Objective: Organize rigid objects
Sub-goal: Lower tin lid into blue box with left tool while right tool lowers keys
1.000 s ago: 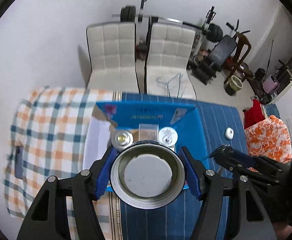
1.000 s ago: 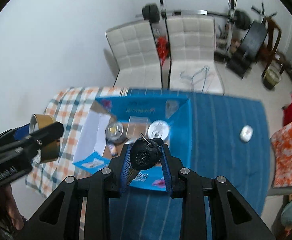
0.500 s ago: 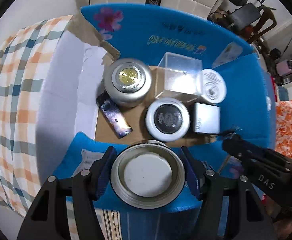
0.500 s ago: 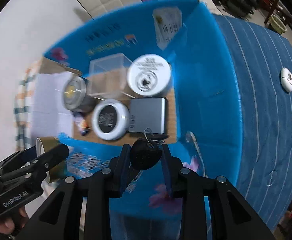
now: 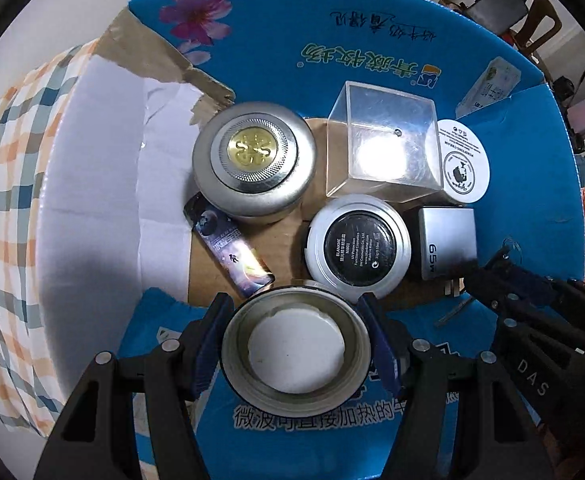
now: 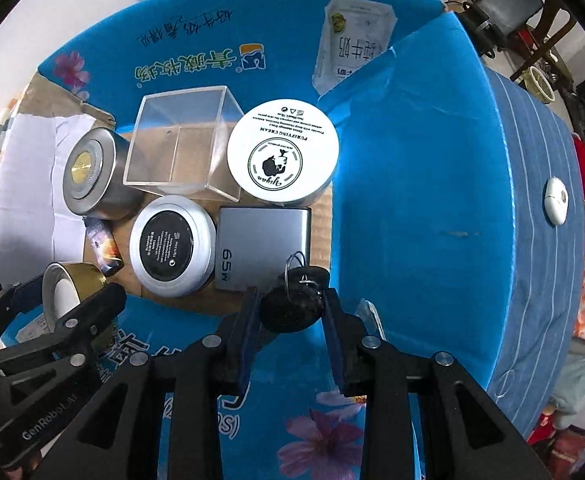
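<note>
Over the blue box, left tool spreads wide clamping a tape roll; right tool pinches a key fob.

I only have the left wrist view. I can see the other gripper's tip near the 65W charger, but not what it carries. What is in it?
Observer: The right gripper is shut on a black key fob with a metal ring, over the near edge of the grey charger.
Operator: Anything outside the box on that side?
Observer: Yes, a small white oval object lies on the blue striped cloth, to the right of the blue box.
Operator: And the side of my own tin?
Observer: The tin in the left gripper has a gold side wall, which your view hides.
</note>
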Available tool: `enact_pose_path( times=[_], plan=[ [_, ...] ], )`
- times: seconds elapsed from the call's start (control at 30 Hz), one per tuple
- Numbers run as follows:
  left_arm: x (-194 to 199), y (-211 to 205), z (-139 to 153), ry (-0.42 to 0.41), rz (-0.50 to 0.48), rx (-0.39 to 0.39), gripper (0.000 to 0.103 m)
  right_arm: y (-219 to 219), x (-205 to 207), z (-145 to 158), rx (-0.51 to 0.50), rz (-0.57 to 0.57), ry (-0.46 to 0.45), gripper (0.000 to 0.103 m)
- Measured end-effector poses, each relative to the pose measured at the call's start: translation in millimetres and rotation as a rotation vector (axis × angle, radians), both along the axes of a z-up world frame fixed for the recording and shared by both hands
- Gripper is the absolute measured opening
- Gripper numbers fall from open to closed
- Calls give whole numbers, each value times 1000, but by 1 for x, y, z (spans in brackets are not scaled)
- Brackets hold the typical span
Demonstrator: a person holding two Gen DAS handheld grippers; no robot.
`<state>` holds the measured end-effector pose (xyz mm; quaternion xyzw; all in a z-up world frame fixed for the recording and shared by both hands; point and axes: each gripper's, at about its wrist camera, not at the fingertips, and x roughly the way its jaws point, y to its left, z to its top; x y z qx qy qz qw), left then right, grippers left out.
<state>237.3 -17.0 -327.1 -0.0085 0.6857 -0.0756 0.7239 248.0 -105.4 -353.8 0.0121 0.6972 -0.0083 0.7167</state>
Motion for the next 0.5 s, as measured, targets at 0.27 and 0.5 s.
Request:
enact_pose_path(
  times=[0.27,0.5],
  plan=[
    [2,5,3,9,13,0,62,-13,11,-12,15,-28,31,34],
    [1,4,26,-21,15,60,63,-17,4,-4,9,-7,15,43]
  ],
)
